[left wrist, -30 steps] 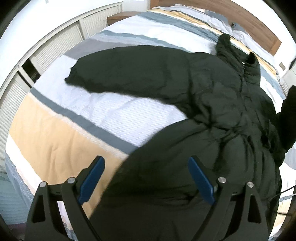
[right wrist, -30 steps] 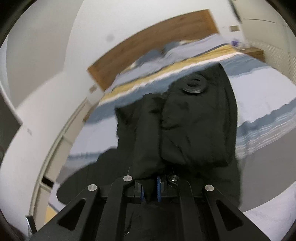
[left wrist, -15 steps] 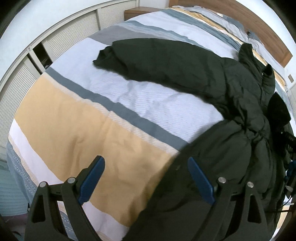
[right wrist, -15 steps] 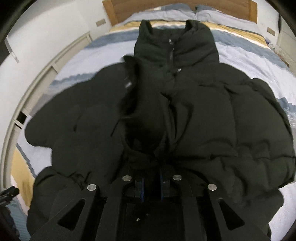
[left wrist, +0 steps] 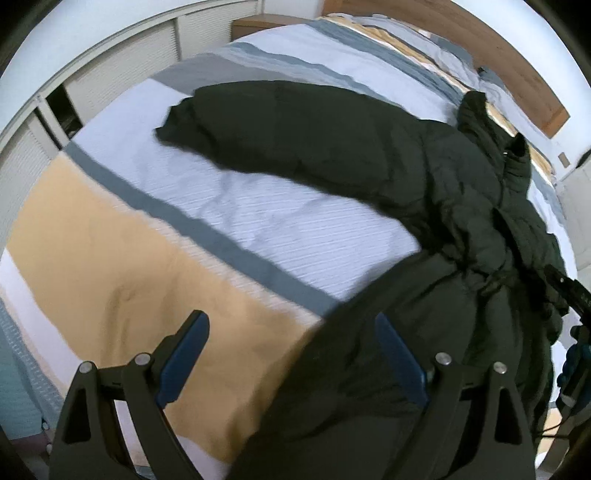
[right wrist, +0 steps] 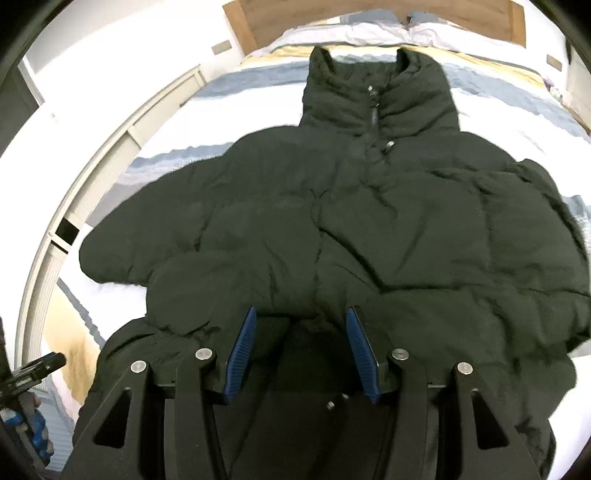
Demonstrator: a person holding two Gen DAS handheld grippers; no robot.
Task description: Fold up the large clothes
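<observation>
In the left wrist view, our left tongs hang with their blue pads spread wide and nothing between them, over the near edge of a striped bed. A black puffer jacket lies across the bed. One sleeve stretches out to the left over the white and grey stripes, while the hem bunches under the right-hand pad. We judge the fold is only beginning: the jacket is spread out, and the next move calls for gripping that outstretched sleeve and carrying it across the chest.

In the right wrist view, our right tongs also stand released, pads apart, just above the jacket's lower middle. The jacket lies face up, collar toward the wooden headboard, front closed. It looks thick, quilted and wrinkled, so we expect it to spring back unless pressed flat.
</observation>
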